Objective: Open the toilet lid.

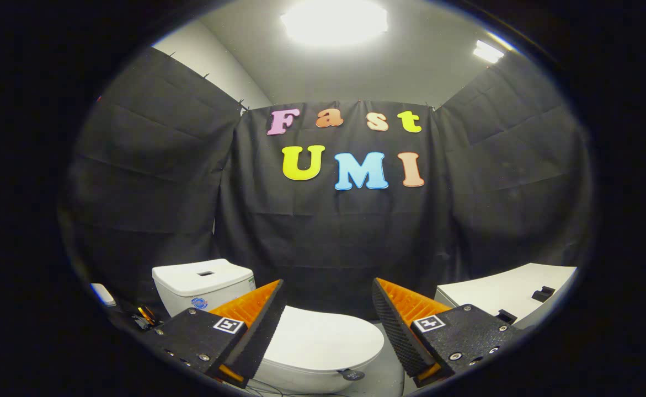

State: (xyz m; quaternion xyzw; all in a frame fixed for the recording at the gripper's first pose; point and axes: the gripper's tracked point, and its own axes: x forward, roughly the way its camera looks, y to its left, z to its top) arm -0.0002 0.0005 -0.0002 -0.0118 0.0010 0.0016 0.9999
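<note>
**Toilet lid still down, approach not yet made**

The gripper (328,320) is held above and short of the toilet, with its two fingers spread wide and nothing between them. The toilet lid (323,339) is seen lying flat and closed on the bowl, below and just beyond the fingers, partly covered by the finger at 7 o'clock. The cistern (201,284) stands behind it, toward 9 o'clock of the lid. No contact with the lid has been made, so the whole task is judged to remain: the lid's edge has to be reached, caught and swung up toward the cistern.

The lid's front rim is presented as a rounded edge toward 5 o'clock, where a small dark tab (351,375) is seen at the rim; what it is cannot be told. That rim is judged the likeliest place for a hold. Open room is seen between lid and booth wall at 12 o'clock. A white counter (499,292) stands at 3 o'clock, well apart from the lid, and small items (145,315) lie at 9 o'clock beside the cistern.
</note>
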